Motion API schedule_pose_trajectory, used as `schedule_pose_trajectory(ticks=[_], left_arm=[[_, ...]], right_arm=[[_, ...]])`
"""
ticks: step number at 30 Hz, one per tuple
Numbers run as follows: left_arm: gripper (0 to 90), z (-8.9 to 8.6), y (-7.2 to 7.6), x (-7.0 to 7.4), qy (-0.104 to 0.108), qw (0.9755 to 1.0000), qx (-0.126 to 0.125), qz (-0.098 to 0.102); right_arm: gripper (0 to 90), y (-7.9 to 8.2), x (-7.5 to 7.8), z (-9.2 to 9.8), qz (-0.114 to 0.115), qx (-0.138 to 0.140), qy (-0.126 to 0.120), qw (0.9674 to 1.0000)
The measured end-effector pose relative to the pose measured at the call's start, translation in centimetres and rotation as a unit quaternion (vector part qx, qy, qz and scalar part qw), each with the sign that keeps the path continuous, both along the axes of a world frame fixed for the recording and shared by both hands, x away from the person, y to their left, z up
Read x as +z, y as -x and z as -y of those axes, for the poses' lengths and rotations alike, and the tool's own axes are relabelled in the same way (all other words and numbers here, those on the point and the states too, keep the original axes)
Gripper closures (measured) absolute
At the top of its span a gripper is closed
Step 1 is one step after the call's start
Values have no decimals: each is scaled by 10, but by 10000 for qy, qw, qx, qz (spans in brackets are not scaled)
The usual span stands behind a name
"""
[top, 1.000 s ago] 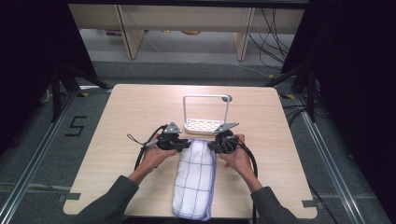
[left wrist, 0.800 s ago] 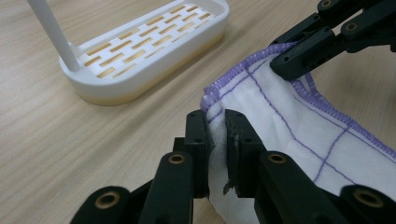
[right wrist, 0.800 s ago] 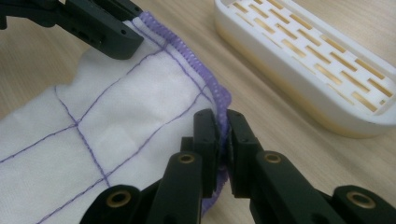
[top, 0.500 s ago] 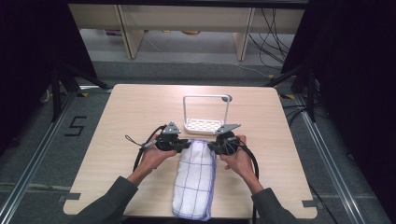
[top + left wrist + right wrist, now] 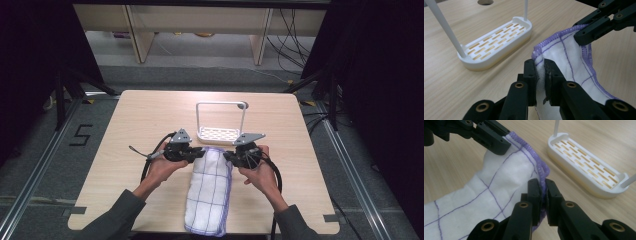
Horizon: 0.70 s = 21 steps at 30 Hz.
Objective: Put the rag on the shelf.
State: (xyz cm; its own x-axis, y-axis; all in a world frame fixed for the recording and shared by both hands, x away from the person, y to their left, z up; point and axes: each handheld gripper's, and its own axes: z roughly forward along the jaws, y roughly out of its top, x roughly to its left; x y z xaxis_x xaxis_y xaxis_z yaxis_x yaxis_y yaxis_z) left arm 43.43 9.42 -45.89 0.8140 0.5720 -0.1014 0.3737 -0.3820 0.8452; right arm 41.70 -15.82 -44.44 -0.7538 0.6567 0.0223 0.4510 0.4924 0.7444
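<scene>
On the table [image 5: 125, 150], both grippers pinch the cloth's [image 5: 210, 195] far corners.

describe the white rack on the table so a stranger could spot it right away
On the wooden table, look past the folded towel toward the far edge. The rack stands there: a slotted white oval tray under a tall thin hoop, the one rigid thing.

Soft white terry towel [image 5: 571, 57], nubby weave, purple stitched grid and hem. Matt black plastic on the left tool [image 5: 541, 68] and right tool [image 5: 543, 186]. Smooth white plastic slotted rack [image 5: 496, 45]. Pale matt wood-grain table [image 5: 150, 107].
</scene>
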Motion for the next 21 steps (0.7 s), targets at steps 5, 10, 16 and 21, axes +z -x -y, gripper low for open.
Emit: schedule_pose_trajectory(ticks=[5, 10, 16, 21], left_arm=[[801, 0, 8, 14, 111, 9998, -106, 150], [801, -3, 17, 29, 168, 9995, -161, 227], [801, 5, 24, 40, 176, 9990, -300, 292], [801, 3, 20, 51, 224, 9989, -291, 301]], right_arm=[[847, 9, 12, 1, 151, 103, -84, 9998], [847, 18, 24, 2, 199, 124, -138, 9996], [847, 22, 33, 3, 234, 115, -239, 9994], [848, 23, 43, 6, 364, 177, -298, 9987]])
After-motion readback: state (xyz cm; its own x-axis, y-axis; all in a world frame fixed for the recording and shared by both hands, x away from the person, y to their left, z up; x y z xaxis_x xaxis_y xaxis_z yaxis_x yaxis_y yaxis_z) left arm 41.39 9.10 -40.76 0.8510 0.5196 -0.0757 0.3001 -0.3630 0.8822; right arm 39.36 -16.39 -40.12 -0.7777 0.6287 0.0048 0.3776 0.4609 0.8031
